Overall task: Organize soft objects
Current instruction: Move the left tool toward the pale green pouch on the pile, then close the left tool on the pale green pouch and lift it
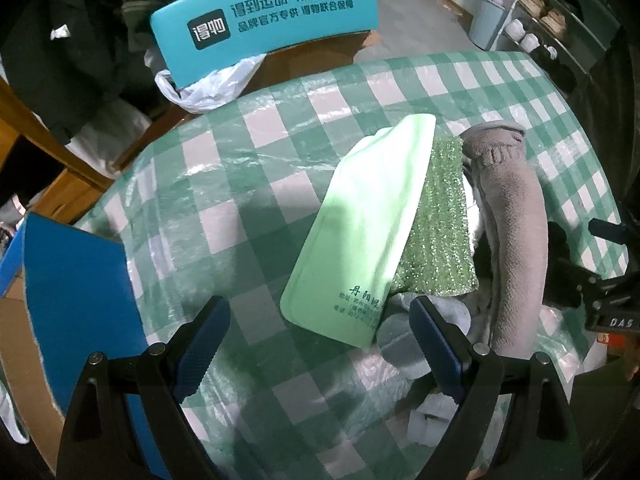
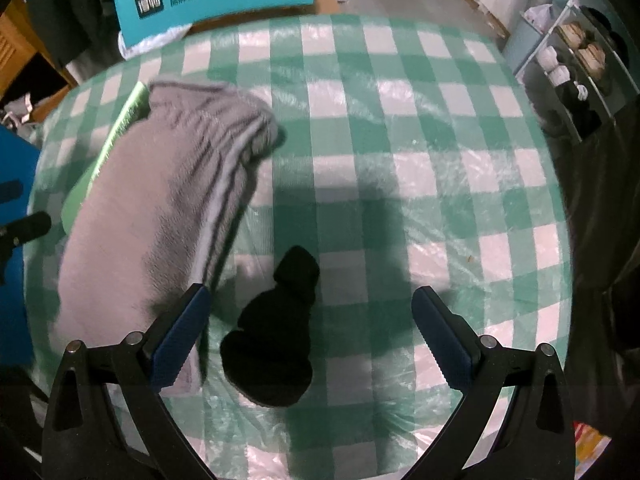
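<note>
A light green cloth pouch (image 1: 360, 232) with printed text lies on a green glittery scouring pad (image 1: 440, 232) on the checked table. A grey fleece sock or cloth (image 1: 516, 216) lies to their right; it also shows in the right wrist view (image 2: 160, 208). A black sock (image 2: 276, 332) lies rolled on the table. My left gripper (image 1: 320, 344) is open and empty, just short of the pouch's near end. My right gripper (image 2: 310, 336) is open, its jaws on either side of the black sock, above it.
The table wears a green and white checked cloth (image 2: 400, 160) under clear plastic. A teal sign board (image 1: 264, 16) and a white plastic bag (image 1: 200, 88) stand behind it. A blue cardboard box (image 1: 72, 300) is at the left. Shelves (image 2: 580, 64) stand far right.
</note>
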A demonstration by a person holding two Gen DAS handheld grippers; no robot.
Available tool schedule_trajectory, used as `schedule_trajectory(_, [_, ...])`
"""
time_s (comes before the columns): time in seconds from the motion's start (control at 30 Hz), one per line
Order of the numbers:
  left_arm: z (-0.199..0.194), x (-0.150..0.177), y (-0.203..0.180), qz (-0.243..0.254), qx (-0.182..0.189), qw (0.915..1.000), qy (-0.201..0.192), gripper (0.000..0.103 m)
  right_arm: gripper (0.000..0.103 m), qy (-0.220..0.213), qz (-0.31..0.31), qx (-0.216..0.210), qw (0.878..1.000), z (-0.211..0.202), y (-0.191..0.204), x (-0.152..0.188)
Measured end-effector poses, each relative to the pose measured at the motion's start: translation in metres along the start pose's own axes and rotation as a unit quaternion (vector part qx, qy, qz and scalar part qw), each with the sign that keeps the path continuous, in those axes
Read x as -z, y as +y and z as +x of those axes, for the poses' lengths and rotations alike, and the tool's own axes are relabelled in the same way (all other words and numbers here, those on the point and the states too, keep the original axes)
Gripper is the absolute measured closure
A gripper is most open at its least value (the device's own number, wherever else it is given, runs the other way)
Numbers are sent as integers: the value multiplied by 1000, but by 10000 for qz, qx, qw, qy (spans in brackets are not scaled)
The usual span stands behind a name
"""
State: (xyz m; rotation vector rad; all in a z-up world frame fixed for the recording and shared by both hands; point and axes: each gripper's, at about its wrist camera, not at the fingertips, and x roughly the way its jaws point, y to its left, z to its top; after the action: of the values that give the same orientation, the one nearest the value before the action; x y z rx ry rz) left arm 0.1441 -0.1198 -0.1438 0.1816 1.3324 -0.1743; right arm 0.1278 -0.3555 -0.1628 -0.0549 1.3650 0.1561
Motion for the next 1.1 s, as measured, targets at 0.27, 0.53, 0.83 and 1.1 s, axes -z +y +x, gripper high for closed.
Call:
schedule_trajectory(0.27, [14, -7, -11, 176, 12, 9998, 85, 11, 18, 223, -5, -69, 9997, 17, 1, 7])
schedule_trajectory(0.53, [35, -15, -16, 285, -137, 9993, 208, 11, 48, 219, 59, -395, 9990, 27, -5, 17])
schedule_trajectory(0.83, [47, -17, -19, 344, -105, 9992, 150, 22, 60, 237, 46, -562, 9981, 27, 0, 5])
schedule_trajectory(1.1, [45, -15, -26, 475, 407, 9979, 149, 88, 61, 139, 56, -583, 9982, 17, 0, 3])
